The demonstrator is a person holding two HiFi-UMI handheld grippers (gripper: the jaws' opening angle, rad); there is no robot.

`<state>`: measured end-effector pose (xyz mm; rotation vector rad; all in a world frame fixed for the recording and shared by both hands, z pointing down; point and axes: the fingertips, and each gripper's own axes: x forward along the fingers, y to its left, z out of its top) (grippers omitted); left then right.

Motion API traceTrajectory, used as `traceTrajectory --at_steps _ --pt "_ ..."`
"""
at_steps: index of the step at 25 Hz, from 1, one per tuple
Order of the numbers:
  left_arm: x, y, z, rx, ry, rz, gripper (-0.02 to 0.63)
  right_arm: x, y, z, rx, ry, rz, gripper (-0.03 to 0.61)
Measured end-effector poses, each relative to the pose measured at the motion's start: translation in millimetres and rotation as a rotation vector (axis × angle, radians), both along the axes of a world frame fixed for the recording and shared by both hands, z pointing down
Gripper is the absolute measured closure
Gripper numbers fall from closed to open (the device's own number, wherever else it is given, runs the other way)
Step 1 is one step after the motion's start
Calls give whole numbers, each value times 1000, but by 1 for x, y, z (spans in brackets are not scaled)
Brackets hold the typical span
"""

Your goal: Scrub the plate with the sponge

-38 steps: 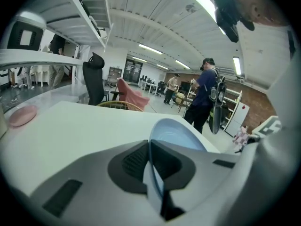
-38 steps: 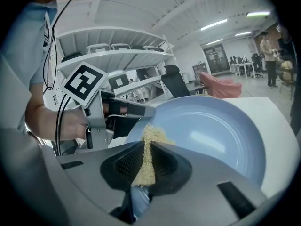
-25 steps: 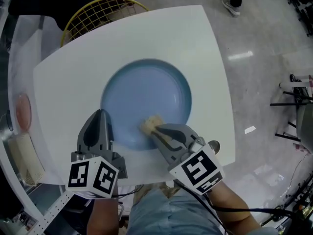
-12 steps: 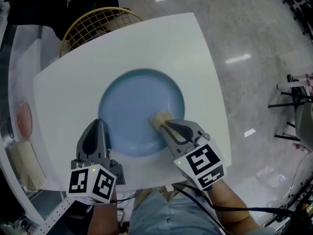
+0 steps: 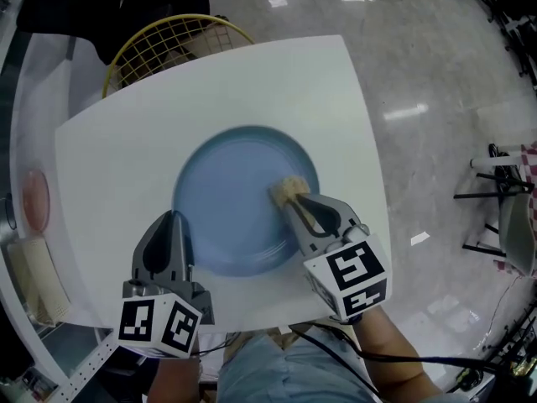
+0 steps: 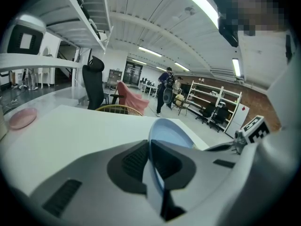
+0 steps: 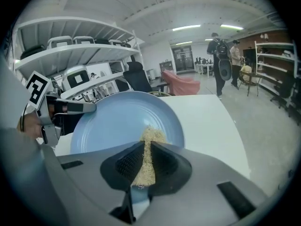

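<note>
The white desk (image 5: 252,82) has rounded corners and stands on a glossy grey floor (image 5: 436,65) that mirrors the ceiling lights. A blue plate (image 5: 226,191) lies flat at about the middle of the desk, and nothing else sits on it.

The left gripper (image 5: 172,225) is at the plate's near left edge. In the left gripper view its jaws are closed tight on the rim of the plate (image 6: 169,133), with the thin blue edge pinched between them.

The right gripper (image 5: 295,201) reaches in from the near right. Its jaws are nearly closed on a straw-coloured, fibrous sponge (image 5: 289,189). The sponge's far end sticks out past the jaws and presses onto the right side of the plate, inside the rim. The right gripper view shows the sponge (image 7: 150,136) squeezed thin between the pads and the plate (image 7: 117,117) spread out behind it.

Past the far left corner of the desk there is a yellow wire chair (image 5: 168,40). A pink round dish (image 5: 35,200) rests on a pale curved surface to the left.

The room is a long, open workspace with strip lights on a white ceiling (image 6: 155,27). White shelving (image 7: 70,51) runs along one side. A person with a backpack (image 7: 220,62) stands well off down the floor, near a pink-draped seat (image 7: 181,84).
</note>
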<state>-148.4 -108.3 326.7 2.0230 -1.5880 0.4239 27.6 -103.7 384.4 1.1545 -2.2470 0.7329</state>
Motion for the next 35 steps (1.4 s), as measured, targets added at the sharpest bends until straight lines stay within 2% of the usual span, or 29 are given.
traceTrajectory --at_steps 4,15,18,23,35 --pt "-3 -1 0 1 7 6 588 0 -21 -4 26 11 27 531" --pt "4 -17 -7 13 41 -2 588 -16 -68 -16 101 22 9 531" --pt "8 -19 -10 17 46 -7 587 -24 -73 -25 137 17 -19 531" --pt "-6 -19 -9 19 53 -20 587 -62 -75 -35 182 -5 -92 531" --pt "-19 -21 -2 8 64 -42 588 -124 -51 -50 212 -93 -286 531"
